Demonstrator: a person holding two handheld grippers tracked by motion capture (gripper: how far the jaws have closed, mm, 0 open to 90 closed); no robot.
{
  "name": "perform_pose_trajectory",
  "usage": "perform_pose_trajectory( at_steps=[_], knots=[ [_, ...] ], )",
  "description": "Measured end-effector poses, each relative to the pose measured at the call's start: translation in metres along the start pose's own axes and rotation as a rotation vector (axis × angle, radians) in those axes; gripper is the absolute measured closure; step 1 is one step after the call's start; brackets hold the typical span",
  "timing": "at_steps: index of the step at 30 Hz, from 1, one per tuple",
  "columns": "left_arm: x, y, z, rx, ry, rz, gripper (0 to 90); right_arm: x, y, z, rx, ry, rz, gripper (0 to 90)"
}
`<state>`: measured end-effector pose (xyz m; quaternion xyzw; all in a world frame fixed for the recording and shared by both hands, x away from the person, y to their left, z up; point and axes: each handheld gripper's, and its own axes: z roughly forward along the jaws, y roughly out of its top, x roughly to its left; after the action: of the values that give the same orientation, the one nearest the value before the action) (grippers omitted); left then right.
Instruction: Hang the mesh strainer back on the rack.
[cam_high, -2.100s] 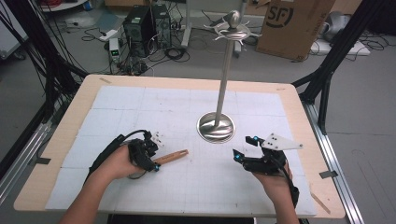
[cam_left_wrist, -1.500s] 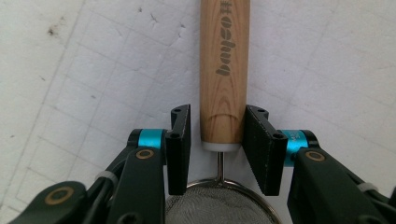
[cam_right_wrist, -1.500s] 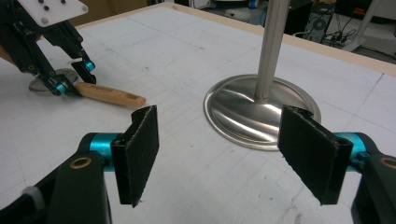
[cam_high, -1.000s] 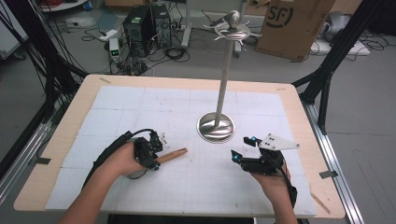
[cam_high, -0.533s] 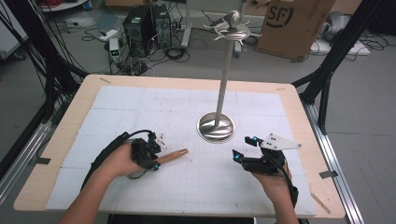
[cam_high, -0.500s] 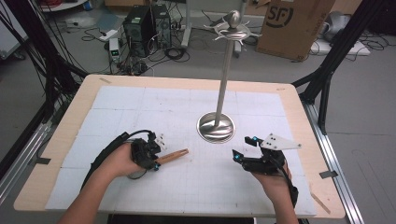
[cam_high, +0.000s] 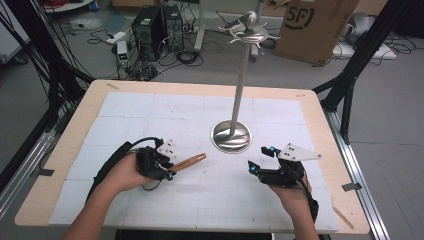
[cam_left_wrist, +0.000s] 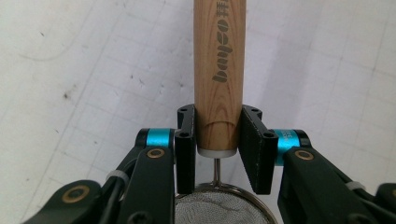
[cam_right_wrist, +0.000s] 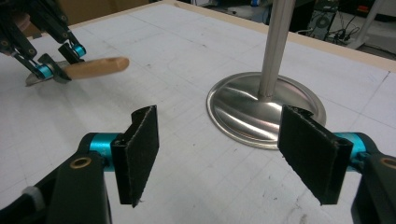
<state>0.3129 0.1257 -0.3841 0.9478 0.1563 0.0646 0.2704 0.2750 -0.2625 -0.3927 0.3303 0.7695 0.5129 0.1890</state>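
A small mesh strainer with a light wooden handle is held at the front left of the table. My left gripper is shut on that handle close to the wire end, and the handle points away toward the stand. In the right gripper view the left gripper and the handle sit at the upper left. My right gripper rests at the front right, open, with nothing between its pads. A steel stand's round base lies between the two grippers, slightly farther back.
The stand's thin pole rises to a hooked top. Its base is just ahead of the right gripper. A white gridded mat covers the wooden table. Computers, cables and a cardboard box sit on the floor behind.
The left hand with the strainer handle has shifted only slightly, the handle's far end pointing a little more up the table. The right gripper has stayed still.
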Motion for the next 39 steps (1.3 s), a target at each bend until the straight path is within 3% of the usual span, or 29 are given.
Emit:
perform_pose_trajectory(
  at_steps=[11, 22, 30, 39],
  knots=[
    [-0.007, 0.003, -0.015, -0.167, -0.040, 0.014, 69.0, 0.001, 0.001, 0.001, -0.003, 0.005, -0.006, 28.5],
    [-0.012, 0.007, -0.021, -0.295, -0.064, 0.014, 69.0, 0.005, 0.004, -0.001, -0.029, 0.033, -0.007, 28.5],
    [-0.016, 0.011, -0.022, -0.374, -0.088, 0.022, 69.0, 0.008, 0.007, -0.002, -0.077, 0.087, -0.003, 28.5],
    [-0.022, 0.020, -0.018, -0.435, -0.101, 0.058, 68.9, 0.020, 0.016, 0.000, -0.123, 0.168, -0.022, 28.5]
  ],
)
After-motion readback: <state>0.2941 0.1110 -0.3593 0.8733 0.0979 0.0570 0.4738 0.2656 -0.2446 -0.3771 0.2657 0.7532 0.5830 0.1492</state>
